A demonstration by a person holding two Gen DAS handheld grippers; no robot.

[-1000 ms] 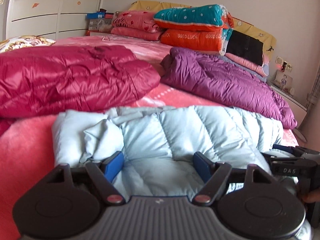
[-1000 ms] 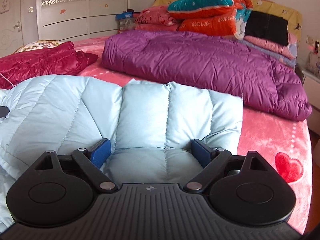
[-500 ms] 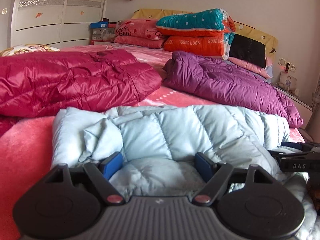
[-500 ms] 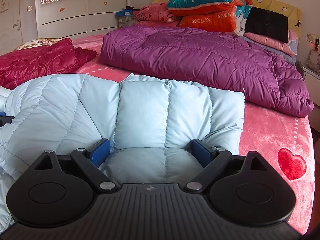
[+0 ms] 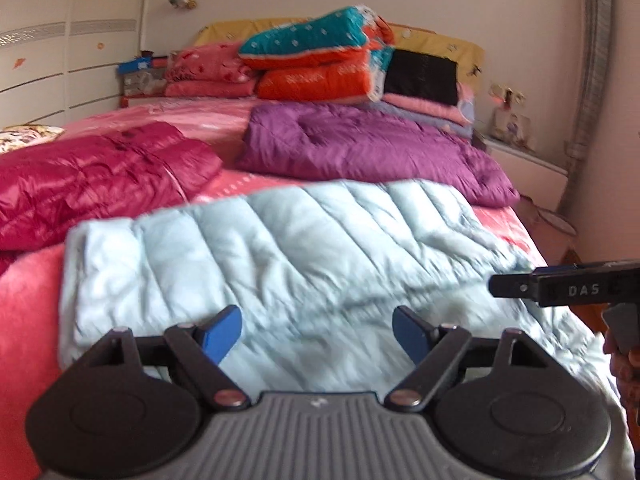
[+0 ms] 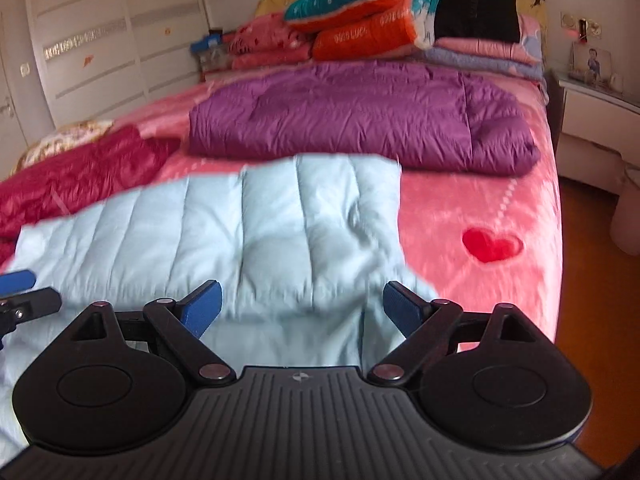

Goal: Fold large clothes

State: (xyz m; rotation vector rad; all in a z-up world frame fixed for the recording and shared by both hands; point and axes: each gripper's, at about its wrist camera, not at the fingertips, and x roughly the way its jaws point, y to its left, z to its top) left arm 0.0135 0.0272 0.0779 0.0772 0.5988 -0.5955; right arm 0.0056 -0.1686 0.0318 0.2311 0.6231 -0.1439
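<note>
Left gripper (image 5: 318, 330) and right gripper (image 6: 300, 306): both showing black ribbed bodies, round side discs, silver screws, blue fingers (image 5: 222, 332); one arm bearing white "DAS" lettering.

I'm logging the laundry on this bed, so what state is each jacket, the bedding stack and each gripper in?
Light blue down jacket: folded, lying on the pink bed cover.
Purple down jacket: lying folded behind it.
Red down jacket: lying bunched, at the left.
Quilts and pillows: stacked at the headboard.
Left gripper: open, nothing gripped, jaws just opening.
Right gripper: open, nothing gripped.
</note>
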